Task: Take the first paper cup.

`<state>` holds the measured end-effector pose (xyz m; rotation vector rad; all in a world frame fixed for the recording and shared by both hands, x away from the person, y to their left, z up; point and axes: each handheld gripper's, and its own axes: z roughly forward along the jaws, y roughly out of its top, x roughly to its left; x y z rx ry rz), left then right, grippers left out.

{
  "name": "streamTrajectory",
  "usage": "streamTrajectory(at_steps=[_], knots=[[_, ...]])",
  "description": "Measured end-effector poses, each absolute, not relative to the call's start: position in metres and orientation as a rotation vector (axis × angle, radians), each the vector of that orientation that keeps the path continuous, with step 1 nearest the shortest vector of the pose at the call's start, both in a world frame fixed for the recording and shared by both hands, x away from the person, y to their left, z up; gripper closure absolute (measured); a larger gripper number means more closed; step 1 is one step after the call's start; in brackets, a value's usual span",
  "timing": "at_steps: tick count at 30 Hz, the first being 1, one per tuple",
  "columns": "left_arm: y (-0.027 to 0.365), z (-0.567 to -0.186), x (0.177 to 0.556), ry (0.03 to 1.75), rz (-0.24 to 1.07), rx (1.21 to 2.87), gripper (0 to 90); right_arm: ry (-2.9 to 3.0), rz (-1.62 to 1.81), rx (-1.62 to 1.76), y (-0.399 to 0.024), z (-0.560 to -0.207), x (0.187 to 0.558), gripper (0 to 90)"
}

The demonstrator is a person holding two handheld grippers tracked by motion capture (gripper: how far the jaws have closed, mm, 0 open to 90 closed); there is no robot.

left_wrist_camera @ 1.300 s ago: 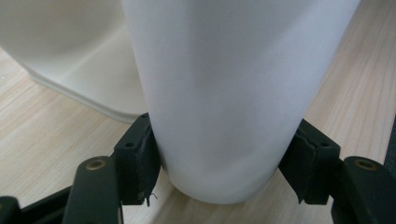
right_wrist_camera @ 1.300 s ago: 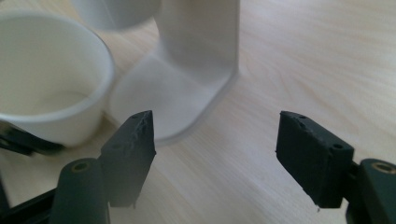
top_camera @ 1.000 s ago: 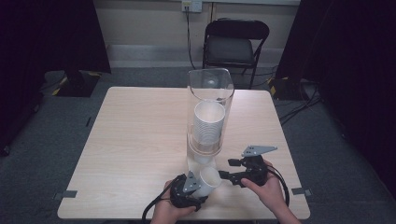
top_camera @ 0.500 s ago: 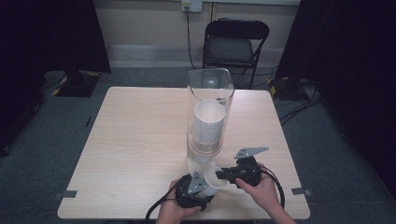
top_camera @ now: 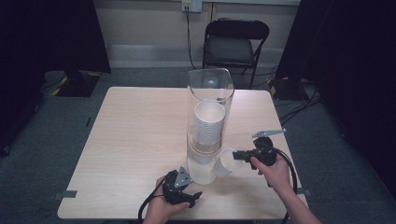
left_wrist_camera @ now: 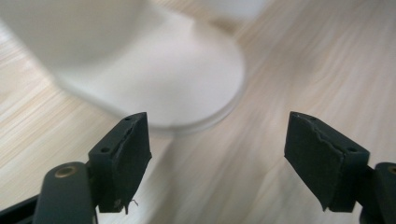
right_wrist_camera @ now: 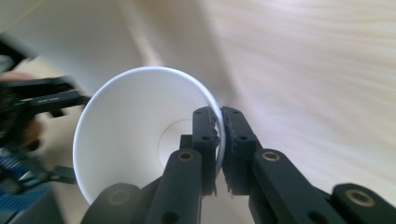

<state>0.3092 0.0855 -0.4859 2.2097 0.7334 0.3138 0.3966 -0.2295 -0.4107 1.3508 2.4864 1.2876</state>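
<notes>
**One cup out, the stack in the tube**

A tall clear tube (top_camera: pixel 210 126) stands upright on the tabletop (top_camera: pixel 135 140) and holds a stack of white paper cups (top_camera: pixel 208 126), mouths up. Just right of its base, the right gripper (top_camera: pixel 239 155) pinches the rim of a single paper cup (top_camera: pixel 226 162), one jaw inside and one outside, the cup lying on its side above the wood. The left gripper (top_camera: pixel 194 196), whose jaws have just been opening, stands parted and empty near the tube's base.

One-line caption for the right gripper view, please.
Right gripper pinches the rim of a white paper cup between its shut jaws, above the wooden table.
</notes>
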Motion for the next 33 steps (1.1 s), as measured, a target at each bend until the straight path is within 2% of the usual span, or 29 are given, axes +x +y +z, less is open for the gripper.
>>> streamTrajectory(at_steps=[11,17,25,31,33], knots=[[0.123,-0.489,0.32,0.836,0.32,2.226,18.0,2.393,1.102,1.485,-0.245,-0.404,0.439,85.1],[0.138,-0.492,0.323,0.847,0.354,2.256,17.4,2.357,1.046,1.49,-0.24,-0.403,0.45,79.3],[0.148,-0.496,0.325,0.853,0.376,2.238,15.4,2.244,1.079,1.5,-0.25,-0.402,0.455,42.7],[0.151,-0.496,0.327,0.832,0.399,2.24,14.1,2.197,1.061,1.452,-0.253,-0.395,0.449,24.9],[0.152,-0.498,0.328,0.846,0.393,2.23,11.1,2.182,1.076,1.431,-0.254,-0.391,0.443,19.7]])
